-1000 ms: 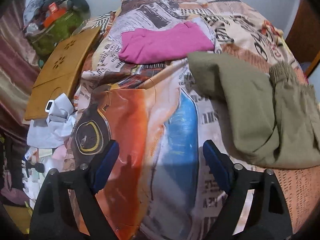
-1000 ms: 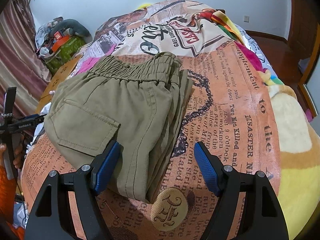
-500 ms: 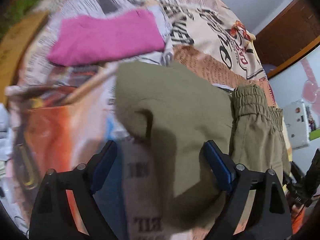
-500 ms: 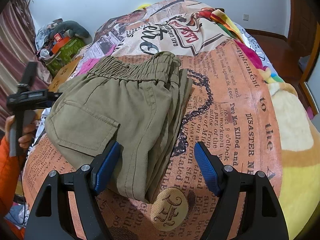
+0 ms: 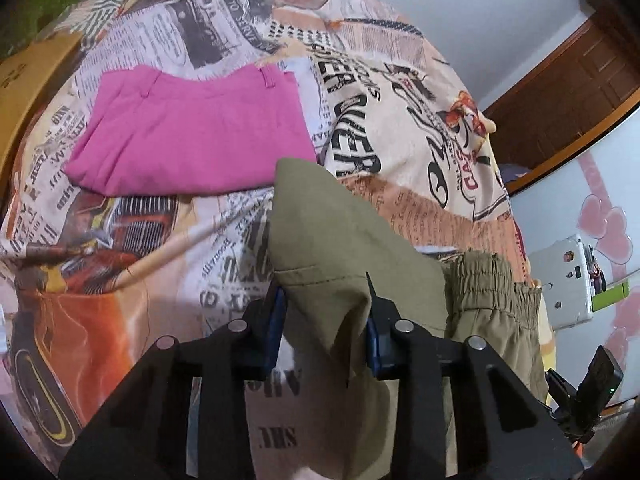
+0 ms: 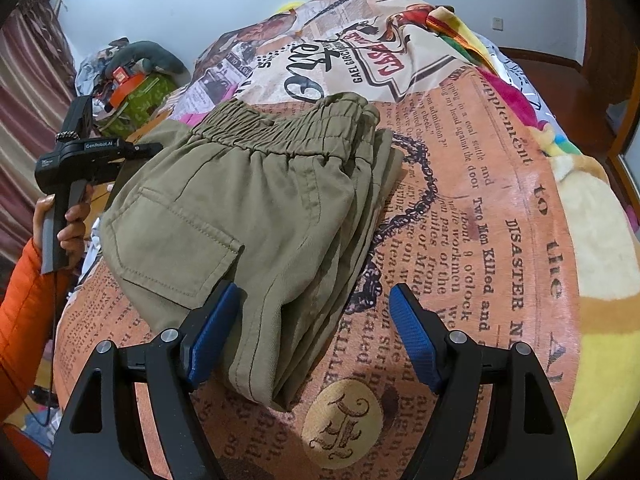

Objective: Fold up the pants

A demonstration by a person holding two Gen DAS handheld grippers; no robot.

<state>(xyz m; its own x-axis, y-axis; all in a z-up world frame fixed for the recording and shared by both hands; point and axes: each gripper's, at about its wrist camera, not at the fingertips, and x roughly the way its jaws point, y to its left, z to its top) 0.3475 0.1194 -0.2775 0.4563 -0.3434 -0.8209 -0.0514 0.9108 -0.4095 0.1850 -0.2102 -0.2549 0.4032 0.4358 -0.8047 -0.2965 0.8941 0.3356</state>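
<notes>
Now left gripper [image 5: 325, 312] jaws closing on olive pants [image 5: 340, 248] edge, previously apart over bedspread; right gripper [image 6: 310, 336] jaws apart.

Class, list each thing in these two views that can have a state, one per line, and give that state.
Olive pants: folded, lying on the bed, waistband away from the right camera.
Pink garment: folded flat on the bed.
Left gripper: jaws closing, a bunched edge of the olive pants between them.
Right gripper: open, straddling the pants' near edge.
</notes>
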